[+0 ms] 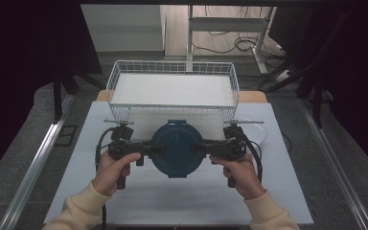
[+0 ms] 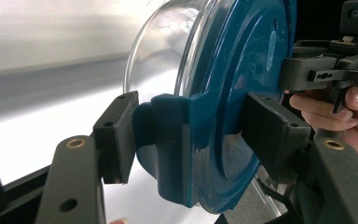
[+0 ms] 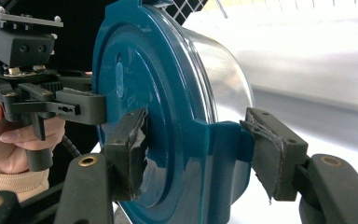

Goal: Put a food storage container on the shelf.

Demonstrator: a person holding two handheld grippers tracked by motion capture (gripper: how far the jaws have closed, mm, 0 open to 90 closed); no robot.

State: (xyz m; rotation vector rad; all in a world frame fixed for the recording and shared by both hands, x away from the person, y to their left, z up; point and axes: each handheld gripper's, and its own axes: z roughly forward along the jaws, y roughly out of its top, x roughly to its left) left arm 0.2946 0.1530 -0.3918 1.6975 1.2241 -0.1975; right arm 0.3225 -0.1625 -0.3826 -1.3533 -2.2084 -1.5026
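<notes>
Level, left claw [image 1: 159, 149] and right claw [image 1: 197, 147] facing inward, each clamping lidded container [image 1: 176, 143] by its latches

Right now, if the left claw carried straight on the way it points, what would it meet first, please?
The left claw points across at the lidded container it already grips by a side latch; beyond that it would probably meet the right claw clamped on the opposite side.

One lidded container [image 1: 176, 148], one wire basket [image 1: 172, 81] (white), two claws [image 1: 155, 149] [image 1: 199, 147].
</notes>
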